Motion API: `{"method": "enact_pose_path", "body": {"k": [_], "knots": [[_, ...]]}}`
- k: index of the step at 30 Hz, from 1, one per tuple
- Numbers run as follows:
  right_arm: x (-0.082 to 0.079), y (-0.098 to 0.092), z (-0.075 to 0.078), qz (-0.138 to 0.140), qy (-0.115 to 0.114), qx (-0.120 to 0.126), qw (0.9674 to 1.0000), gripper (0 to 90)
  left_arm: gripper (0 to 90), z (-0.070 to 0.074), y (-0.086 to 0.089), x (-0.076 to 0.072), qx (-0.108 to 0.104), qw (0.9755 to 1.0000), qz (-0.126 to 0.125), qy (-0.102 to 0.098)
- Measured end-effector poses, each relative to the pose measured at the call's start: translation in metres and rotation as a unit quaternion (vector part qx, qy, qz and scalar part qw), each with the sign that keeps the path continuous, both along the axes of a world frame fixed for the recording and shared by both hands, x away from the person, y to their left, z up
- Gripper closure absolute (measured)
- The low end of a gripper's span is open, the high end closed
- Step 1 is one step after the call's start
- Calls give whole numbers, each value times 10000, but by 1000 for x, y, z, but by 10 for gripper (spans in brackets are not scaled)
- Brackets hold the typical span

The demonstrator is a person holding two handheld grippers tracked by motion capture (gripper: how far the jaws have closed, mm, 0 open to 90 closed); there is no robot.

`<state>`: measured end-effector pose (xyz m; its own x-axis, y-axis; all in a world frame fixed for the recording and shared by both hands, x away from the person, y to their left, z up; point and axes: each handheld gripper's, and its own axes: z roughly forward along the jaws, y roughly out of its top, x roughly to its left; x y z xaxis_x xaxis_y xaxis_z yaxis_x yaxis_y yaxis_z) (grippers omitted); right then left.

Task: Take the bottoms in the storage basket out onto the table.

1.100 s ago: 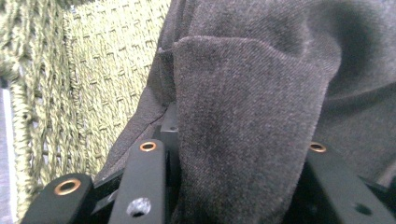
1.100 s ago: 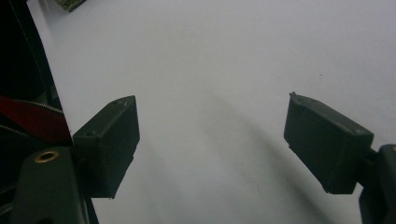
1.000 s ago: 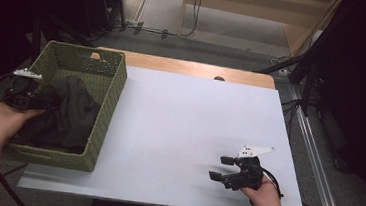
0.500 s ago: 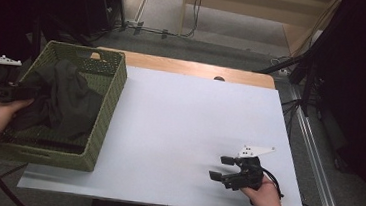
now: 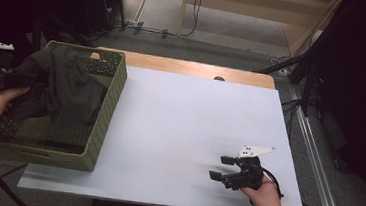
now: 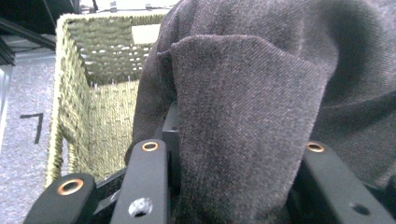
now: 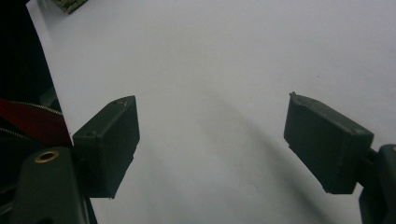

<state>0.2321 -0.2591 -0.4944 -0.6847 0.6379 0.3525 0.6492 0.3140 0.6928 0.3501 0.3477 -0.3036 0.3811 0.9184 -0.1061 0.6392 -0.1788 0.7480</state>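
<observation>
The left hand-held gripper (image 5: 14, 86) has its jaws clamped on a fold of the dark grey woven cloth garment (image 5: 69, 85), and that garment hangs half-lifted over the olive-green woven rectangular basket (image 5: 107, 109). Look at the left gripper view: the cloth (image 6: 243, 121) bulges thick between the two black jaws, pinched near an edge, which looks like the sensible way to draw a limp thing up and clear of the basket wall (image 6: 70, 107). My read is that the lift-out is under way and not finished, since the lower part of the garment drapes down inside the basket and against its right-hand wall.

The fabric itself is a charcoal twill with a fine diagonal weave, soft, creased into heavy folds, no stiff shape at all. It will sag and swing, so its trailing end could catch on the basket rim.

Well away from the basket, near the front right corner of the white-topped table (image 5: 185, 113), the right hand-held gripper (image 5: 225, 169) sits low over the bare surface, jaws spread wide with nothing between them. The right gripper view confirms it: two black pads (image 7: 109, 140) apart, white tabletop between. It seems parked there, ready to take the garment once it comes across from the basket.
</observation>
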Motion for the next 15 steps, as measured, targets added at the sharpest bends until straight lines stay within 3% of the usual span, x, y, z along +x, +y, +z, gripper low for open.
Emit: {"method": "enact_pose_path", "body": {"k": [15], "knots": [[0,0,0,-20,12,9,10000,168,630,45,-3,-4,-282,9994,-104,-186]]}}
